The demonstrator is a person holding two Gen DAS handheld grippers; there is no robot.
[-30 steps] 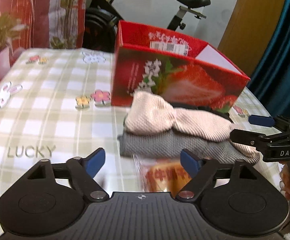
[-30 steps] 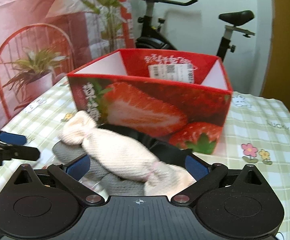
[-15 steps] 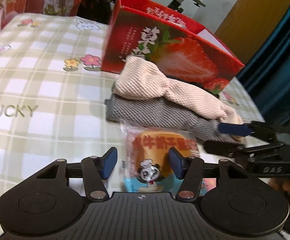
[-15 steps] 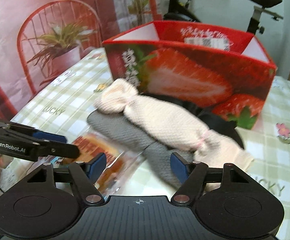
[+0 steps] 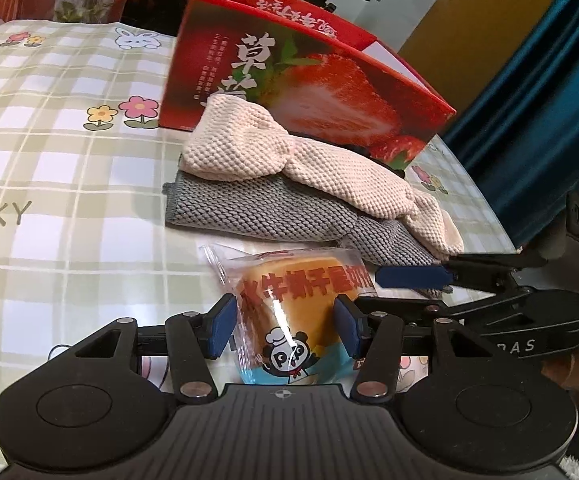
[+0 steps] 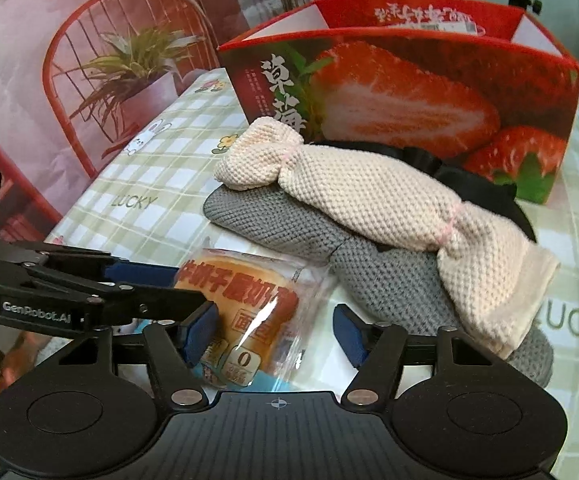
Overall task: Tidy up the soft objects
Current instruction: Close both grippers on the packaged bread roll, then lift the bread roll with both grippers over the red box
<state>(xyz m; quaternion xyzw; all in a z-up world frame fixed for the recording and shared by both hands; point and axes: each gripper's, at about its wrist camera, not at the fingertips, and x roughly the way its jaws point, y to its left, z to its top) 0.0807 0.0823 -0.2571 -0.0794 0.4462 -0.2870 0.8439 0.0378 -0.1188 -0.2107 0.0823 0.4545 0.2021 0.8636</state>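
Note:
A bread packet [image 5: 293, 312] [image 6: 249, 304] lies on the checked tablecloth in front of a pile of cloths. My left gripper [image 5: 285, 328] [image 6: 191, 286] is shut on it, pads pressing both sides. My right gripper [image 6: 275, 332] [image 5: 373, 292] comes in across the packet's other end. Its jaws are closing: the left pad touches the wrapper, the right pad stands clear. Behind, a pink knitted cloth [image 5: 301, 164] [image 6: 369, 208] lies on a grey knitted cloth [image 5: 269, 212] [image 6: 289, 232].
An open red strawberry box [image 5: 329, 80] [image 6: 409, 88] stands just behind the cloths, with a black cloth [image 6: 469, 184] at its foot. The tablecloth [image 5: 69, 160] stretches bare to the left. A red chair with a plant [image 6: 129, 60] and a blue curtain [image 5: 529, 100] flank the table.
Both grippers came down and tilted onto the bread packet. The left jaws narrowed until they took hold of it. The right jaws narrowed around its other end.

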